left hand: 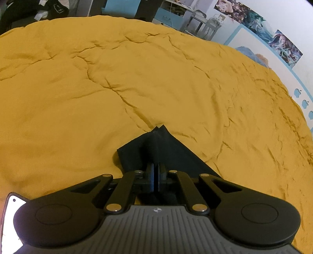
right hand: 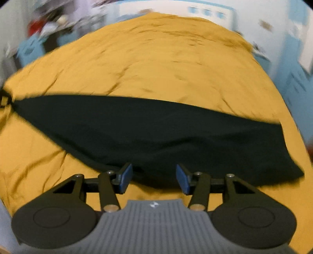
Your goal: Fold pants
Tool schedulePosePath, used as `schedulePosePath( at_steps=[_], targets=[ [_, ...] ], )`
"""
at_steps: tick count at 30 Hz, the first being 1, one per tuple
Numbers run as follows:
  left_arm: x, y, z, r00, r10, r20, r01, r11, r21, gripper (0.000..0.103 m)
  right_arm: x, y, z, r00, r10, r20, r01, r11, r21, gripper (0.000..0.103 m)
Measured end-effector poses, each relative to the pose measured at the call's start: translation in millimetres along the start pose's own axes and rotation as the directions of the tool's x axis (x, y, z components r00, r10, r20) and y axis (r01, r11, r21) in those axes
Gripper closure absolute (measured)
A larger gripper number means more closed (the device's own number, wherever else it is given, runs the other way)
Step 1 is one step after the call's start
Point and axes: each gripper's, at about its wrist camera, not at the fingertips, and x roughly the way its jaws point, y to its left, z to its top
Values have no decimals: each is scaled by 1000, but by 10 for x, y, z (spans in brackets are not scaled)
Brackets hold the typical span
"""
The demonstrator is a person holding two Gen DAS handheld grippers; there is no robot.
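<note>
Dark pants lie stretched in a long band across a mustard-yellow bed cover; this right wrist view is blurred. My right gripper hovers at the band's near edge, open, its blue pads wide apart with nothing pinched between them. In the left wrist view only one pointed end of the pants shows. My left gripper is shut on that end, and the cloth rises in a ridge from between the pads. The rest of the pants is hidden behind the gripper body.
The wrinkled bed cover fills most of both views. A white and blue headboard and a wall with posters border it on the right. Blue furniture and clutter stand beyond the far edge.
</note>
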Motion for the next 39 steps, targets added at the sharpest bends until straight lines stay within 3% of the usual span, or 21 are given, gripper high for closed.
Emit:
schedulePosePath(
  at_steps=[2, 4, 5, 6, 8, 10, 13, 17, 20, 21, 23, 24, 25, 28, 31, 33, 35, 37, 39],
  targets=[
    [2, 7, 23, 1000, -7, -4, 7, 1000, -2, 100, 107, 164, 26, 1000, -28, -9, 27, 995, -99, 57],
    [7, 4, 35, 1000, -5, -8, 5, 1000, -1, 101, 233, 203, 53, 998, -52, -29, 47, 988, -148, 68],
    [-2, -8, 47, 1000, -6, -9, 6, 1000, 4, 101, 264, 200, 43, 998, -50, -31, 45, 987, -153, 78],
    [-40, -21, 70, 1000, -13, -2, 13, 1000, 10, 101, 285, 189, 48, 998, -48, -40, 41, 987, -155, 103],
    [-173, -10, 141, 998, -58, 14, 58, 998, -11, 101, 192, 108, 73, 999, -41, -12, 39, 991, -131, 103],
    [-264, -16, 177, 998, -62, 10, 62, 998, 33, 101, 77, 1, 144, 1000, -16, -9, 15, 993, -113, 103],
    [-206, 49, 90, 1000, -6, -10, 7, 995, 99, 101, -19, -47, 117, 998, 21, -61, -28, 994, -107, 103],
    [-46, 272, -28, 1000, -12, -29, 13, 999, 49, 100, 186, -27, -97, 989, 44, -138, -60, 992, -114, 103],
    [-82, 296, -43, 1000, -13, 0, 13, 1000, 25, 89, 285, -34, -176, 987, 56, -150, -72, 993, -98, 99],
    [-122, 288, -34, 1000, -10, 7, 9, 1000, 20, 80, 291, -40, -164, 987, 60, -151, -75, 992, -100, 95],
    [-247, 328, -30, 999, -9, 35, 10, 999, -37, 61, 230, -85, -119, 988, 76, -136, -88, 992, -89, 81],
    [-308, 369, -46, 998, -28, 49, 32, 997, -75, 51, 170, -118, -96, 989, 87, -122, -97, 992, -77, 68],
    [-326, 403, -65, 998, -46, 44, 50, 993, -104, 50, 120, -150, -81, 990, 92, -107, -99, 993, -63, 64],
    [-217, 496, -154, 995, -98, -15, 93, 977, -194, 52, 30, -315, 1, 996, 73, -57, -74, 997, -14, 61],
    [-88, 496, -239, 995, -100, -1, 97, 970, -223, 54, 69, -491, 46, 999, 10, -42, -9, 999, 30, 60],
    [19, 479, -248, 993, -117, 9, 115, 964, -241, 55, 75, -607, 48, 1000, 11, -28, -8, 997, 78, 60],
    [136, 443, -243, 995, -100, 5, 98, 961, -259, 64, 78, -717, 32, 1000, -1, -21, 3, 993, 116, 60],
    [128, 393, -228, 997, -69, 31, 74, 971, -227, 92, 90, -833, 5, 999, -29, -23, 32, 989, 145, 60],
    [18, 327, -196, 994, -70, 79, 86, 974, -209, 96, 98, -979, -41, 998, -50, -32, 55, 979, 194, 60]
  ],
)
